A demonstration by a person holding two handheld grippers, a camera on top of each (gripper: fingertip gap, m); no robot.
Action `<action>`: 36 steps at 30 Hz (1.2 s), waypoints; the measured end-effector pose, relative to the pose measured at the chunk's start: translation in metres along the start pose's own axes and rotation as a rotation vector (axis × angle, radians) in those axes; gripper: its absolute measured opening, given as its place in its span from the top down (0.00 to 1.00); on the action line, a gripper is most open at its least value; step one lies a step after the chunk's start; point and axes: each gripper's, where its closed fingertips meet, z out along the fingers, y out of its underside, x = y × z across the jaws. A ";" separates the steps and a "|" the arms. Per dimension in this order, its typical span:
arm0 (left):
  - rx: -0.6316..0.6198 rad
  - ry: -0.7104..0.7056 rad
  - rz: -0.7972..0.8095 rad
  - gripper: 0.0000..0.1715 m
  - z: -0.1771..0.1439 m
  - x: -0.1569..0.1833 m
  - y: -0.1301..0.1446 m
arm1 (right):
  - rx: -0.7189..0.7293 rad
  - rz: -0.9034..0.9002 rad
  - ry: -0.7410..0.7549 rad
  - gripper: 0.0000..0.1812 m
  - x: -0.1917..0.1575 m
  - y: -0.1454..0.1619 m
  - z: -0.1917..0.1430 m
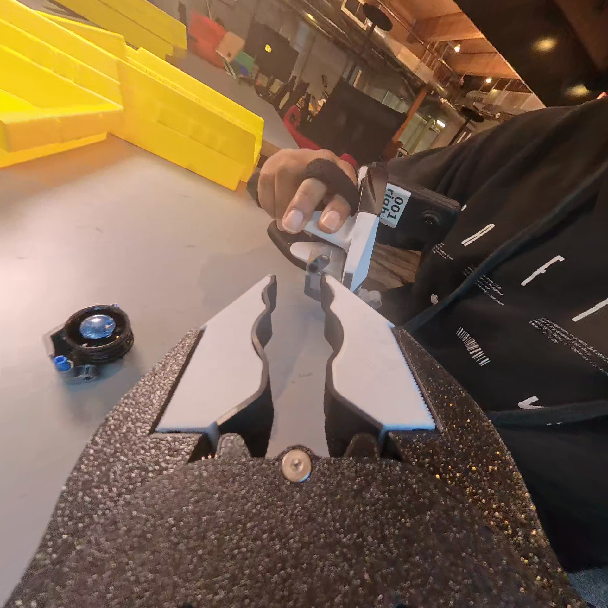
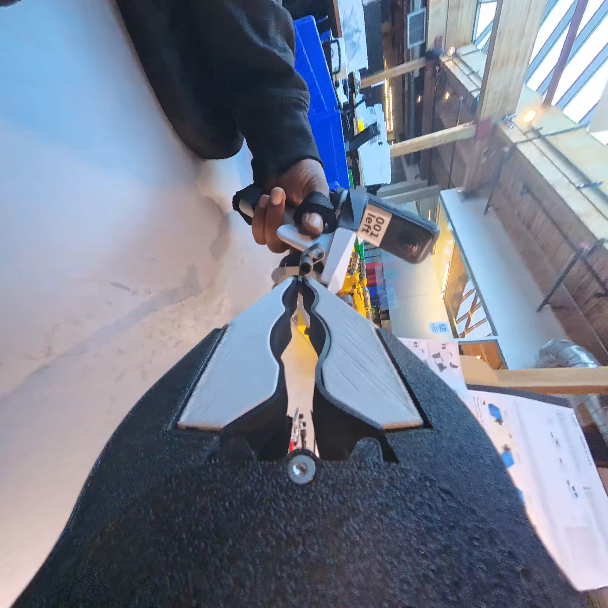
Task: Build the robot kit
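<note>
Pinching grey part, right claw; yellow bins apart.

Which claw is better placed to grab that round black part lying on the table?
Likely left. The left claw is open and empty, the round black part lying beside it on the table; the right claw is shut on a small grey piece.

Black sleeve, grey-fingered tool on speckled black mount.

Yellow bins; grey table; black-blue round part; blue bin.
</note>
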 end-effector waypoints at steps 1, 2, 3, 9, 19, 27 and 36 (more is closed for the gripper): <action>-0.013 -0.009 0.007 0.88 0.004 -0.001 0.002 | 0.005 -0.006 -0.003 0.99 0.000 0.001 0.001; -0.011 -0.017 0.021 0.93 0.007 -0.002 0.001 | 0.005 -0.008 -0.009 0.99 -0.002 0.003 0.001; -0.004 -0.035 0.031 0.97 0.008 -0.004 0.000 | 0.001 -0.001 -0.010 0.99 -0.003 0.007 0.002; 0.040 -0.412 0.099 0.99 -0.012 -0.055 -0.013 | -0.087 0.384 0.010 0.89 -0.005 0.058 -0.002; 0.118 -0.813 0.302 0.99 -0.037 -0.088 -0.053 | -0.001 1.092 0.107 0.86 0.048 0.082 -0.001; 0.164 -0.770 0.459 0.99 -0.041 -0.072 -0.044 | 0.124 1.666 -0.030 0.84 0.044 0.105 0.016; 0.139 -0.729 0.606 0.99 -0.019 -0.054 -0.044 | 0.228 1.831 -0.217 0.89 0.021 0.083 0.019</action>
